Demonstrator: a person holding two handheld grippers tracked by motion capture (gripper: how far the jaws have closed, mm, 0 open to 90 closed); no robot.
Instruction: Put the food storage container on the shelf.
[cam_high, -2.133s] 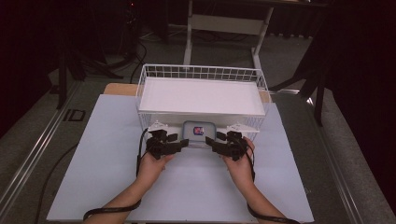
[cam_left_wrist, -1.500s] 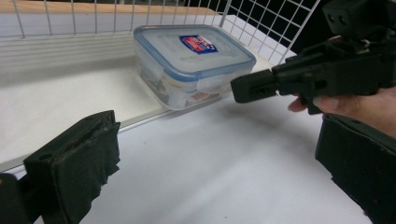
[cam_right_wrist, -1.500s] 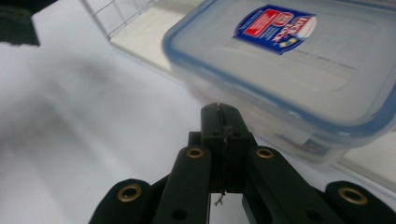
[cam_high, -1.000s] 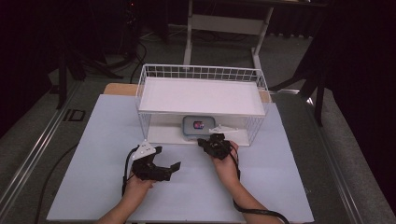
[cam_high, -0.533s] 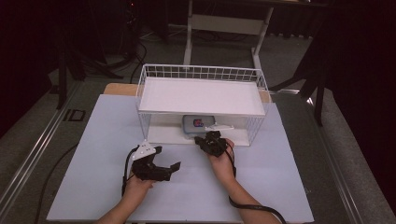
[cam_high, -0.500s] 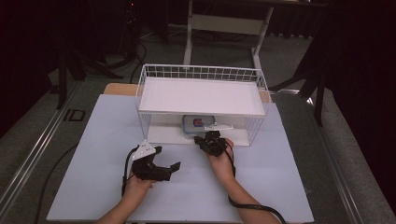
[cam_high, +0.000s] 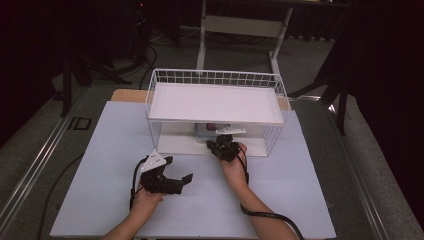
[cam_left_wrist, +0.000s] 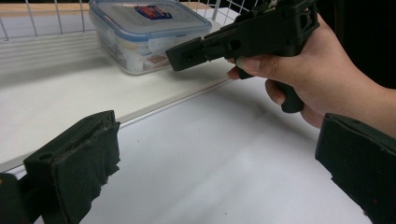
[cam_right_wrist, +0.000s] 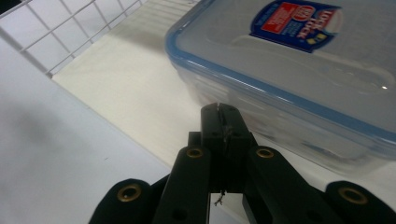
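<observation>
Where the high view looks down, a box (cam_high: 209, 131) sits on the lower shelf of a wire rack (cam_high: 216, 102); right gripper (cam_high: 222, 146) at its front, left gripper (cam_high: 172, 181) on the mat (cam_high: 100, 165). Left gripper view: jaws wide, empty; box (cam_left_wrist: 148, 32) beyond. Right gripper view: jaws pressed together, tips just short of the box (cam_right_wrist: 299, 65).

The high view looked down from above the surface (cam_high: 100, 150); both claw views sat low and close, sharing the lidded container (cam_left_wrist: 144, 32).
</observation>
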